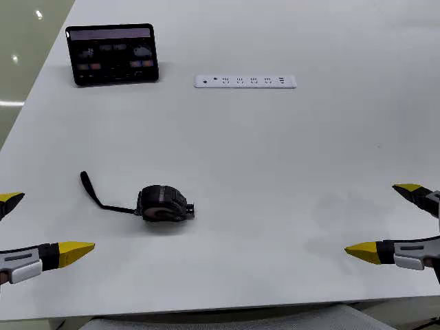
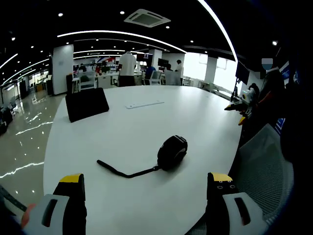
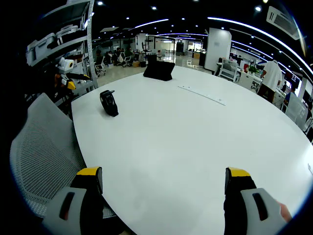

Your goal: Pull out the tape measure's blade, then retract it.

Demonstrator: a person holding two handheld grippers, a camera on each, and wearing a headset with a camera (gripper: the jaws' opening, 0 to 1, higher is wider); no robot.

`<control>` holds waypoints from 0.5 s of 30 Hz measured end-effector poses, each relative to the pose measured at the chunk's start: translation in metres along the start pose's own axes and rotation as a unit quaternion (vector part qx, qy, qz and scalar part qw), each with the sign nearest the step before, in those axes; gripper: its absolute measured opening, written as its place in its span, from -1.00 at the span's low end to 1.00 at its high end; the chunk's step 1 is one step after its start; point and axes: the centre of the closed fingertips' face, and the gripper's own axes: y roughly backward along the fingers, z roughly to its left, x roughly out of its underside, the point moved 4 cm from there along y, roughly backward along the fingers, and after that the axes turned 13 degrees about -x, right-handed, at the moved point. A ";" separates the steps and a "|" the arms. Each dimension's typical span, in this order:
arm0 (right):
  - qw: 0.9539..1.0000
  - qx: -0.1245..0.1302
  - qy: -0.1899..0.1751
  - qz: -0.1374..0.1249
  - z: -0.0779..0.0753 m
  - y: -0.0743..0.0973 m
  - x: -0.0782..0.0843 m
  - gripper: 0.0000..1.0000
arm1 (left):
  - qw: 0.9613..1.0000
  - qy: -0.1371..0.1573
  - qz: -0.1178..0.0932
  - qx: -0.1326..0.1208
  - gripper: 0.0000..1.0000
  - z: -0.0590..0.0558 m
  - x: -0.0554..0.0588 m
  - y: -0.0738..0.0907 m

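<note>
A black tape measure (image 1: 163,203) lies on the white table (image 1: 275,172), its black wrist strap (image 1: 96,192) trailing to the left and its blade drawn in. In the left gripper view the tape measure (image 2: 172,152) sits ahead of the jaws, closer to the right one. My left gripper (image 1: 45,223) is open at the lower left edge, well left of the tape measure. My right gripper (image 1: 392,220) is open at the lower right, far from it. From the right gripper view the tape measure (image 3: 109,102) is small and distant at upper left. Both grippers (image 2: 146,183) (image 3: 164,178) hold nothing.
A dark tablet (image 1: 112,54) stands propped at the far left of the table. A white power strip (image 1: 245,82) lies at the far middle. A mesh chair (image 3: 44,152) is by the near table edge. People stand at desks (image 2: 128,63) in the background.
</note>
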 end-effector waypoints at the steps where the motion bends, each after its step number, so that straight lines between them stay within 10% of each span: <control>1: 1.000 0.000 -0.001 0.000 0.000 0.000 0.000 1.00 | 1.000 0.000 0.000 0.000 1.00 0.000 0.000 0.000; 15: 1.000 -0.005 -0.004 0.000 -0.001 0.001 0.003 1.00 | 1.000 0.000 0.003 -0.001 1.00 -0.001 0.003 0.003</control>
